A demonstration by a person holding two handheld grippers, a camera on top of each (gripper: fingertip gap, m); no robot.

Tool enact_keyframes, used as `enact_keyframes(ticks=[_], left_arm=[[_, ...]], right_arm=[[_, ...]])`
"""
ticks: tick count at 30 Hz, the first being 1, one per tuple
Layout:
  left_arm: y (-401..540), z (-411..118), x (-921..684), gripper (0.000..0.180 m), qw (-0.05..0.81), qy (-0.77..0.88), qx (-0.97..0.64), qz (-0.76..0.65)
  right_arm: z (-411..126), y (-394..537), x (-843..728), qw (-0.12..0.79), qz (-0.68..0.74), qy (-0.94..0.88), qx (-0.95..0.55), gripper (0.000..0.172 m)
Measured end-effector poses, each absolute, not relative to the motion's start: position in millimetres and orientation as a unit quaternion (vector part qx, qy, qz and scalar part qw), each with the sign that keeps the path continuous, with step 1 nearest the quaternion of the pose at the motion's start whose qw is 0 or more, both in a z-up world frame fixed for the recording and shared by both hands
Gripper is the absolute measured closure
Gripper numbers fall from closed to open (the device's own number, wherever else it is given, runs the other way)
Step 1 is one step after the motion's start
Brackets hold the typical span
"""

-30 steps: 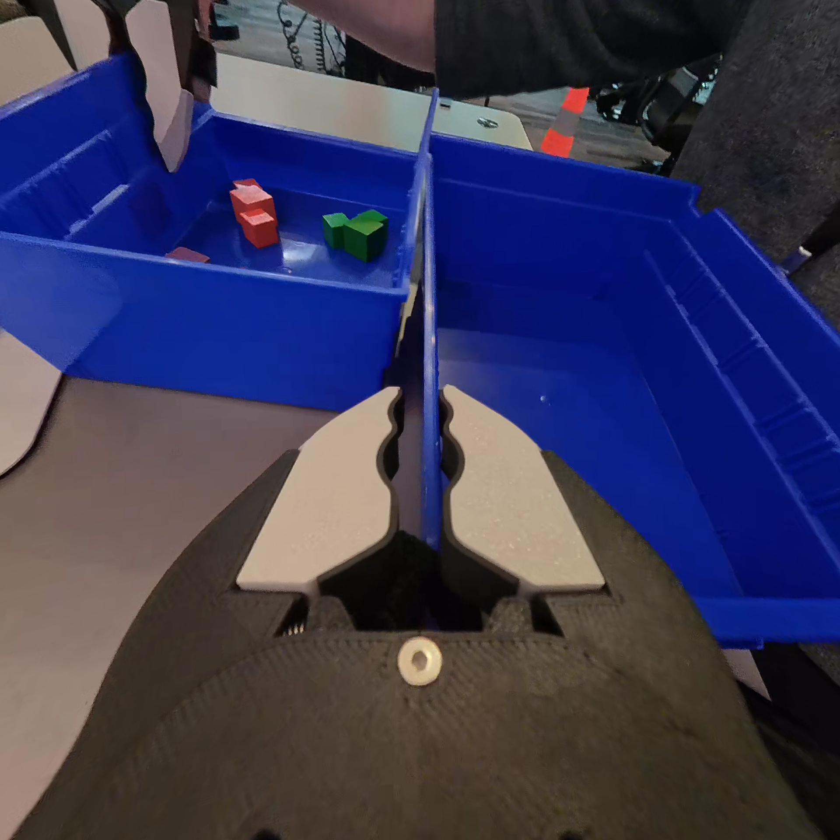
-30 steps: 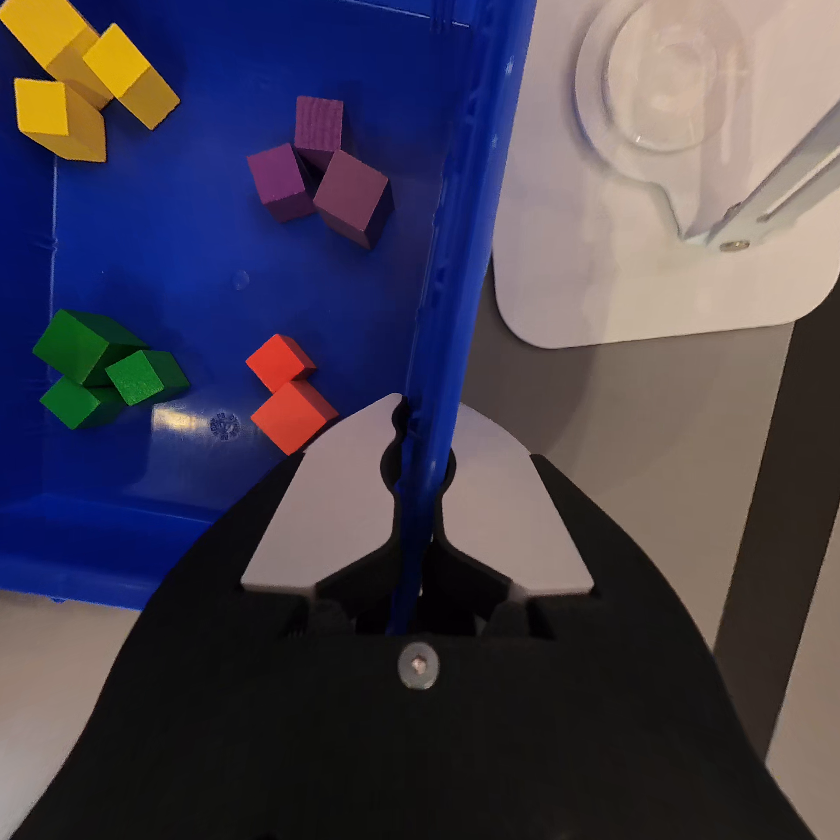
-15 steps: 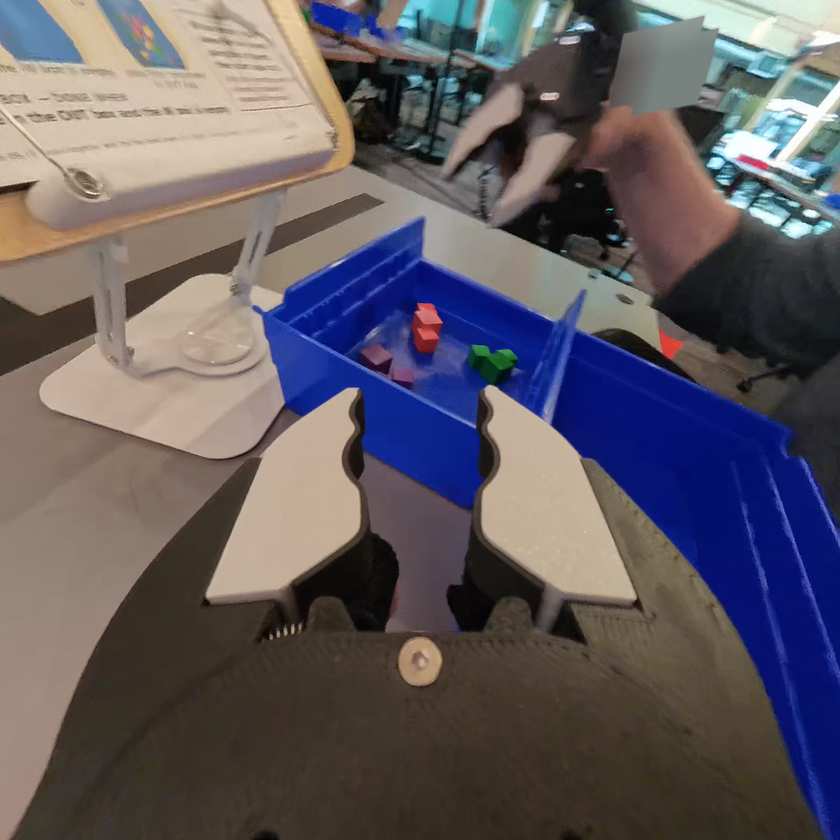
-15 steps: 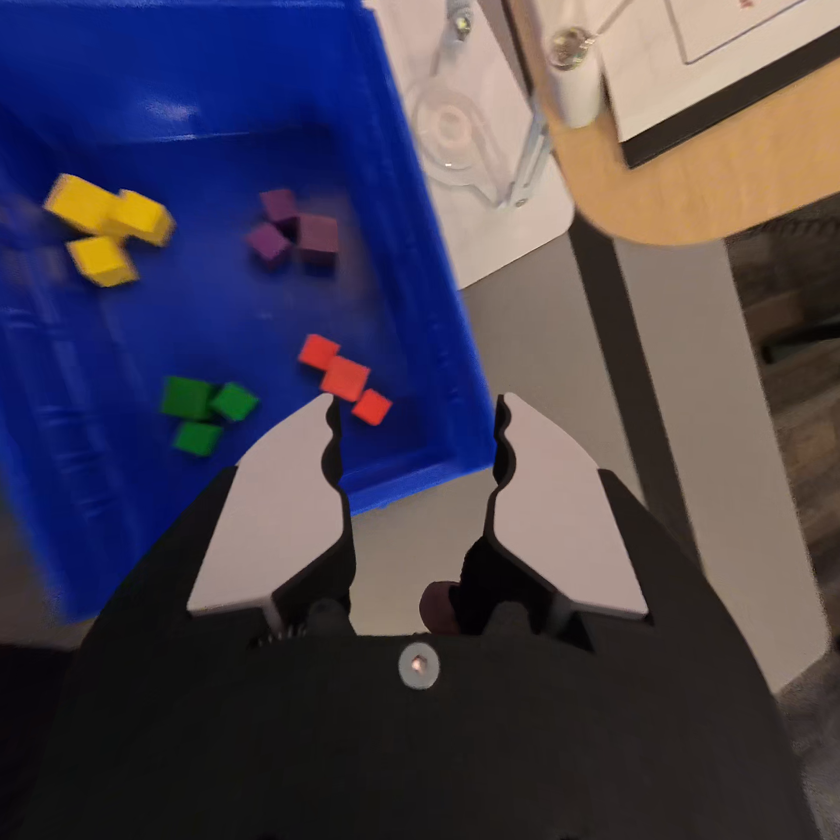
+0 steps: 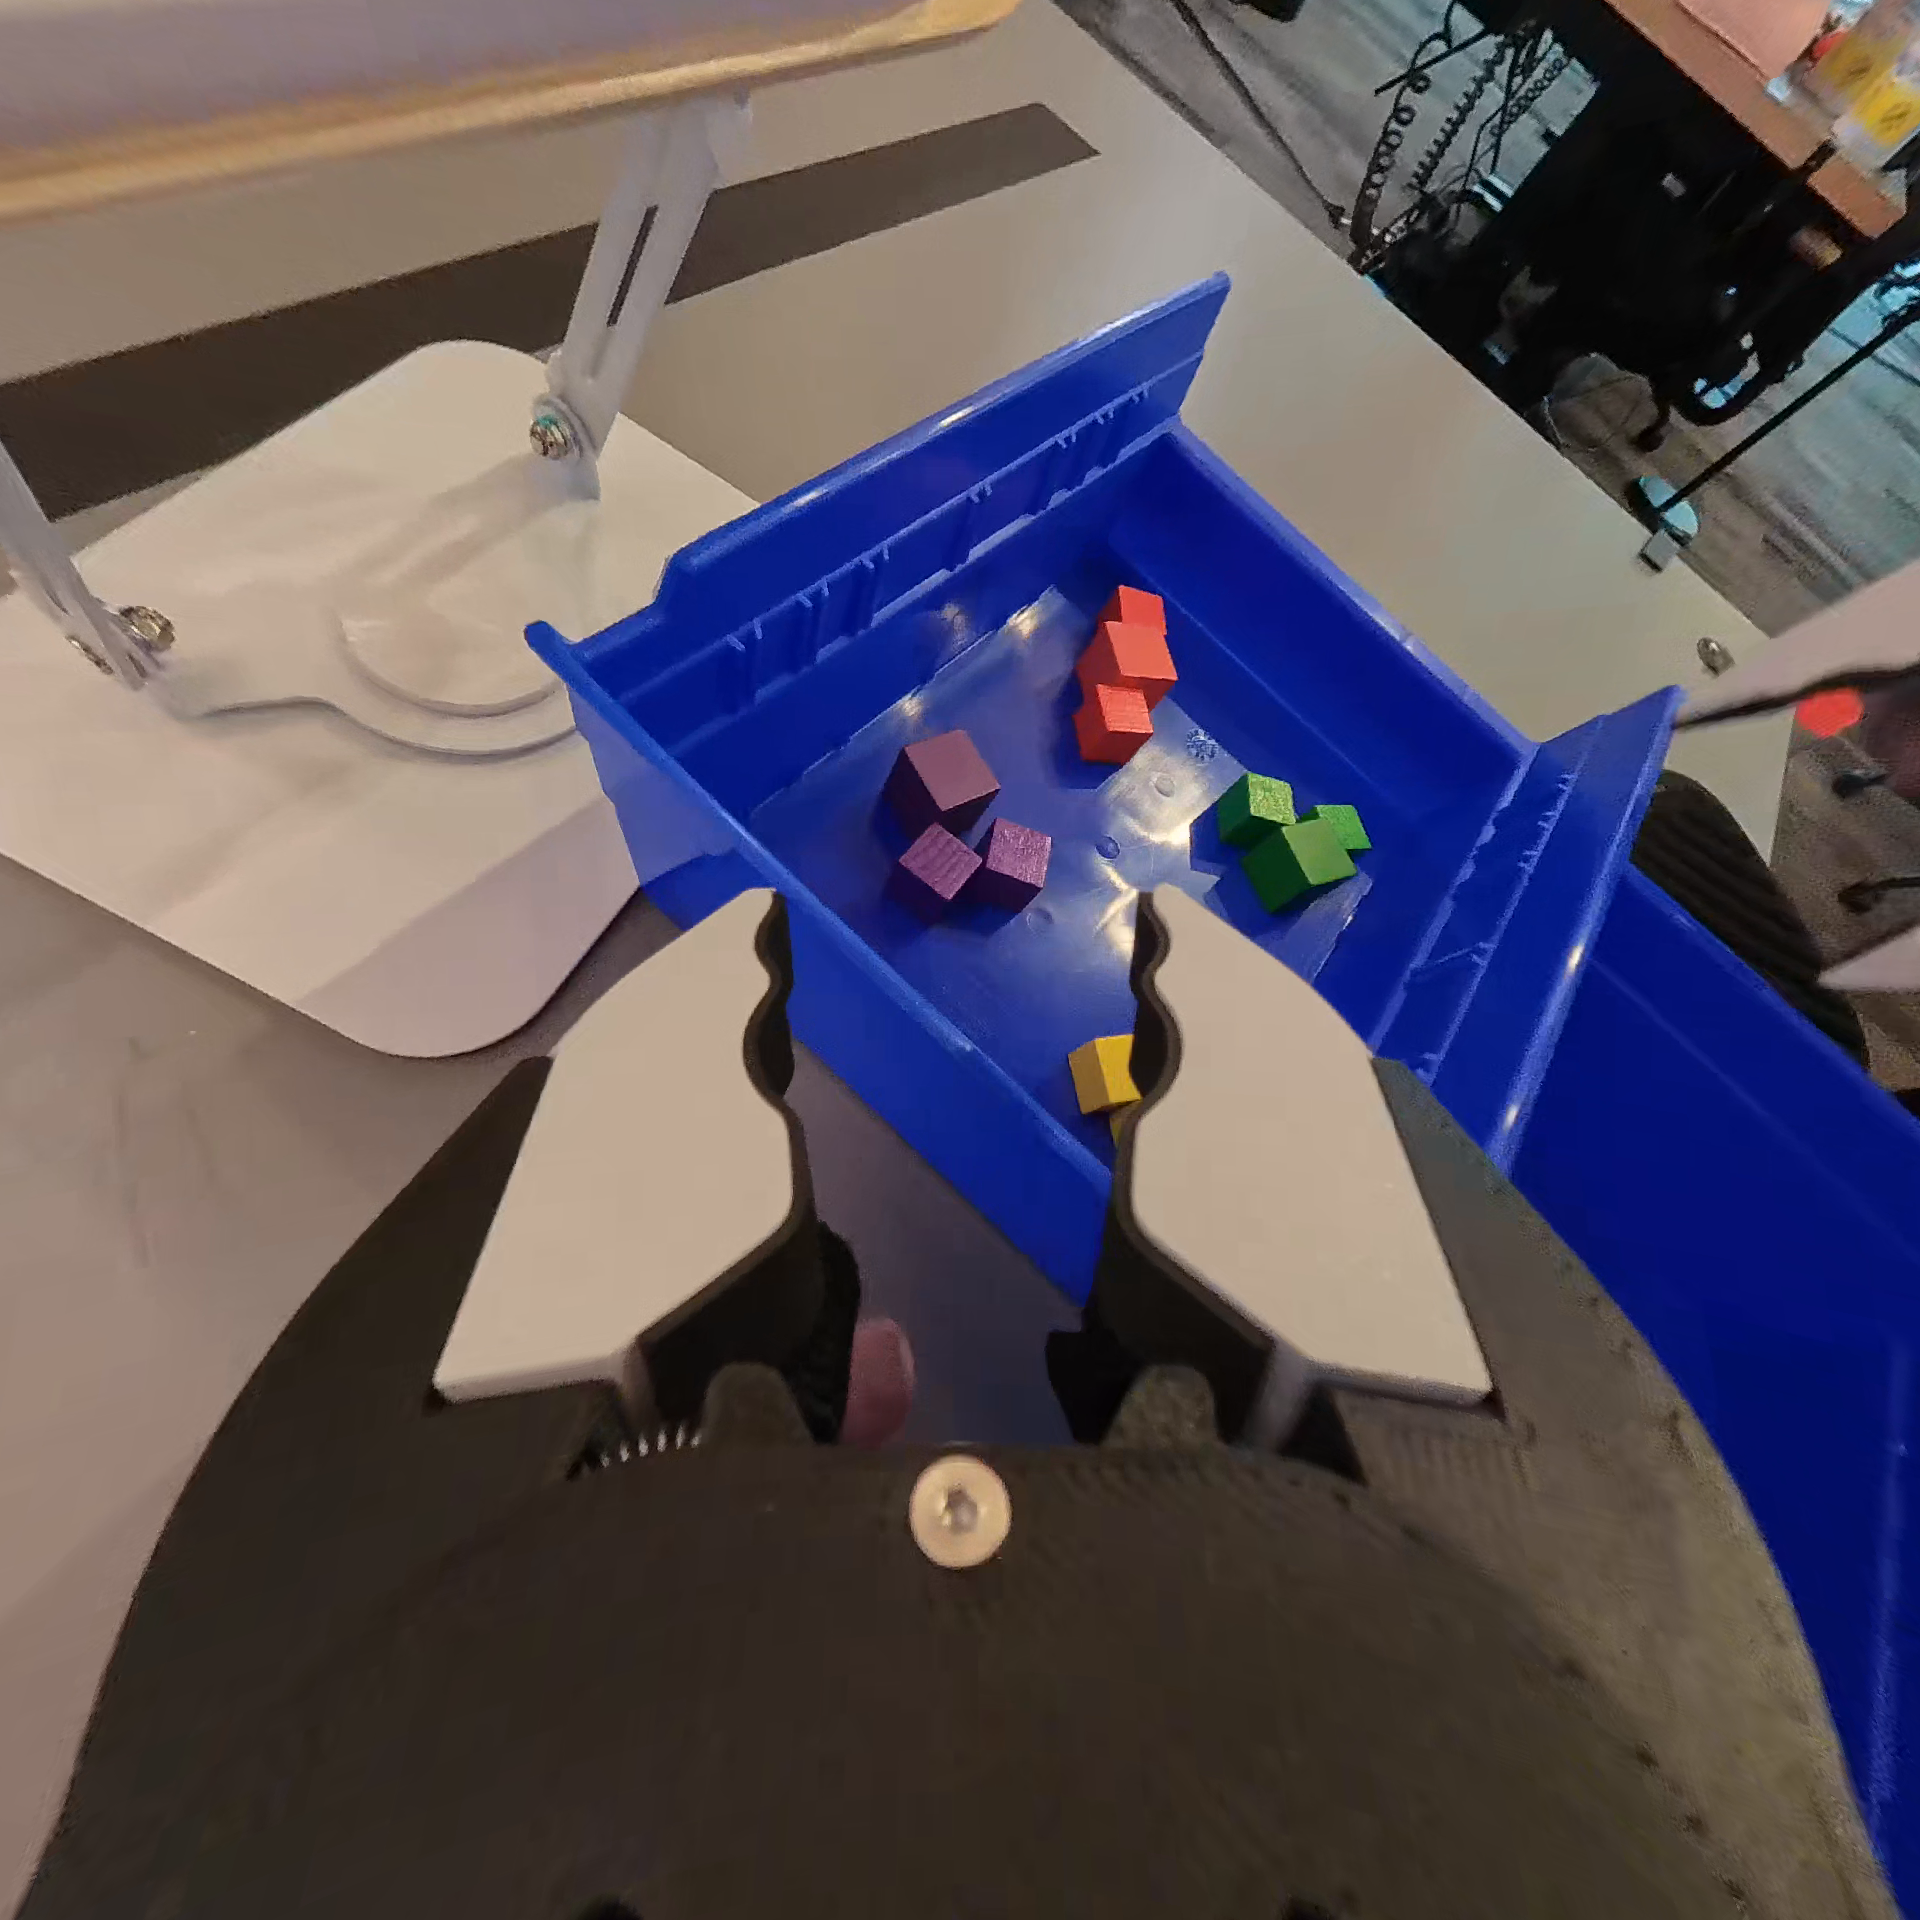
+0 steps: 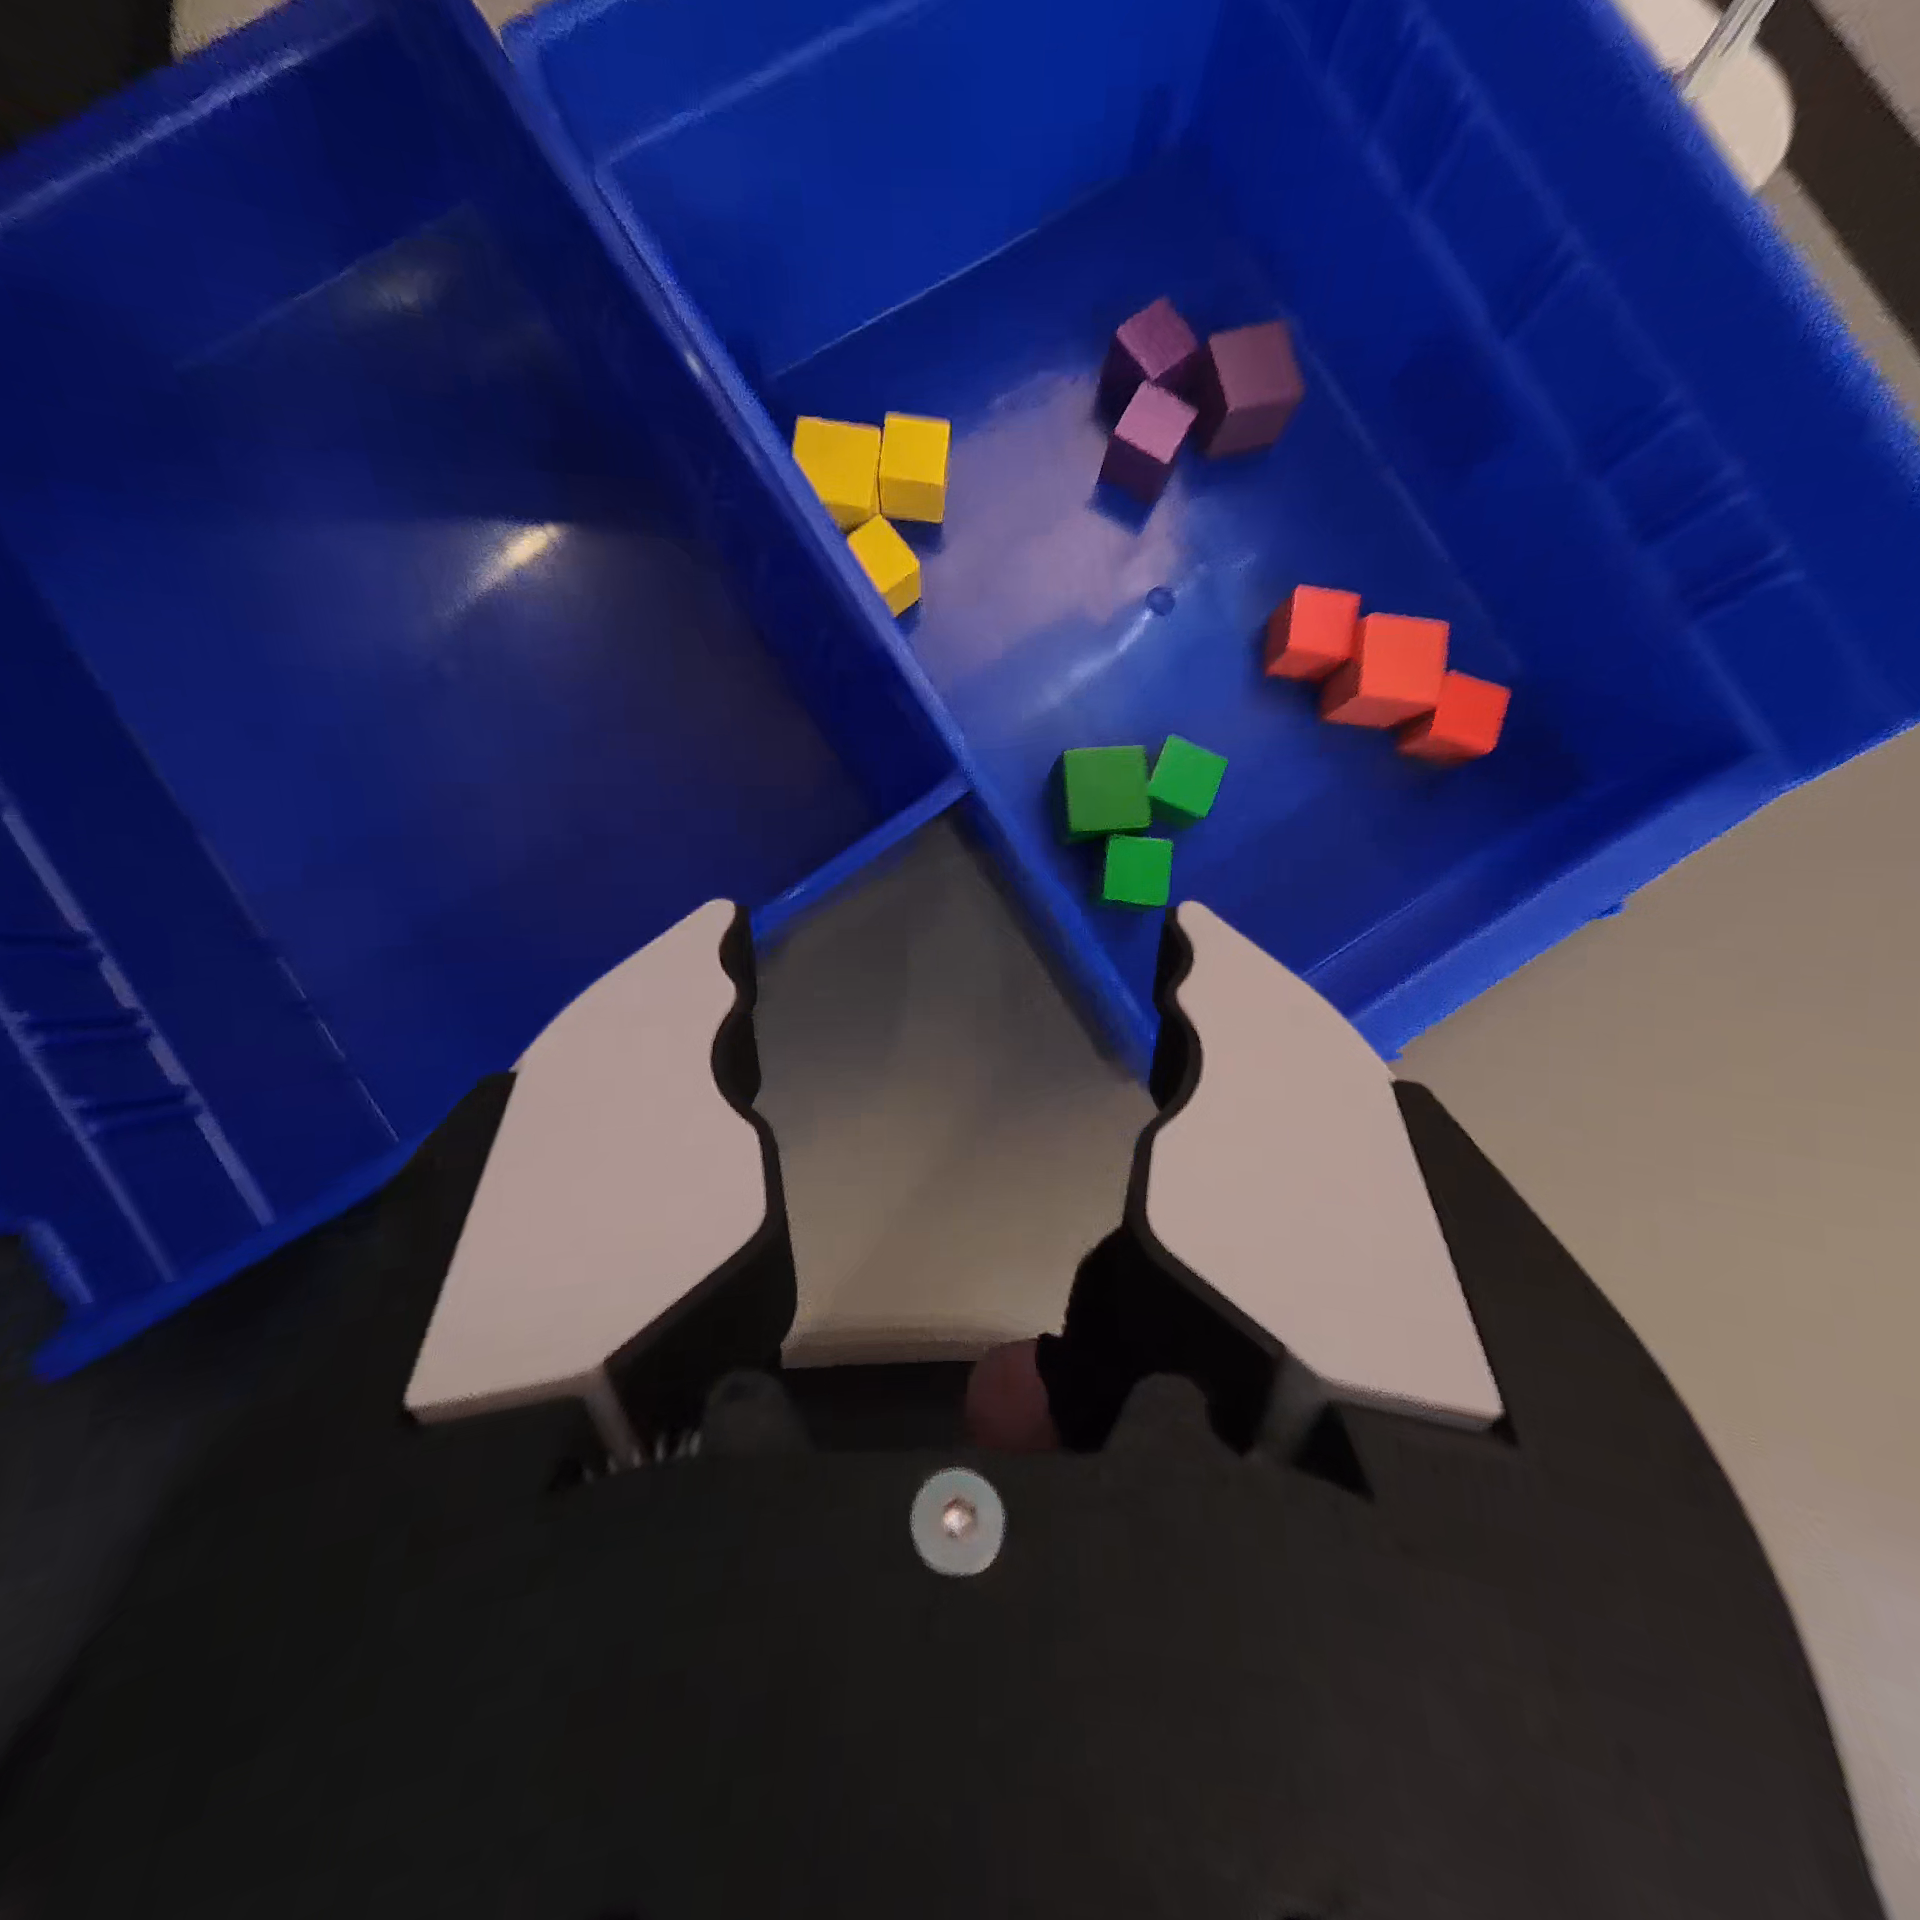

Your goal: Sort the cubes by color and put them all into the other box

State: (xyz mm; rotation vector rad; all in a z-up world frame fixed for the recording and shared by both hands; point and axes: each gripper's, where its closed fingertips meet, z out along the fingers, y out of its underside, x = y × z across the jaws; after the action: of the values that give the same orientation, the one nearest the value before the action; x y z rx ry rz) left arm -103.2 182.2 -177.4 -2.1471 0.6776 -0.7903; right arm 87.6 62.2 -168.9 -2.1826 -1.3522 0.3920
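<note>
While both tongs (image 5: 956, 1039) (image 6: 956, 997) gape bare, one box (image 6: 1558, 312) holds three yellow (image 6: 873, 488), three purple (image 6: 1195, 395), three red (image 6: 1382, 675), three green cubes (image 6: 1132, 800)

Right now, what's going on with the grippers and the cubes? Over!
Both grippers open, holding nothing. Cubes grouped by color in one blue box; other box empty. Nothing blocking.

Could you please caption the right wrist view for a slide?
Open right gripper above two blue bins; one holds color-grouped cubes.
</note>
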Motion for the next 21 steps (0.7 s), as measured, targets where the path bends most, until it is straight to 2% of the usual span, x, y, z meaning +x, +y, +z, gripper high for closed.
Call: enact_keyframes(ticks=[5,7,12,18,21], left_arm=[[183.0,-194.7,-99.5,0.122,0.347,0.277,-0.852,-0.278],[184.2,-198.1,-101.2,0.127,0.335,0.278,-0.858,-0.272],[183.4,-207.2,-99.6,0.128,0.3,0.286,-0.869,-0.27],[183.7,-207.8,-96.1,0.125,0.288,0.296,-0.87,-0.269],[184.8,-206.4,-93.0,0.122,0.282,0.282,-0.87,-0.29]], right_arm=[[-184.3,48.2,80.2,0.27,0.138,-0.486,-0.82,0.088],[-178.8,54.1,79.5,0.294,0.12,-0.471,-0.823,0.099],[-195.1,43.2,84.0,0.258,0.105,-0.469,-0.838,0.093],[-214.6,23.9,71.4,0.221,0.139,-0.473,-0.842,0.096],[-214.3,20.9,62.2,0.219,0.161,-0.475,-0.837,0.11]])
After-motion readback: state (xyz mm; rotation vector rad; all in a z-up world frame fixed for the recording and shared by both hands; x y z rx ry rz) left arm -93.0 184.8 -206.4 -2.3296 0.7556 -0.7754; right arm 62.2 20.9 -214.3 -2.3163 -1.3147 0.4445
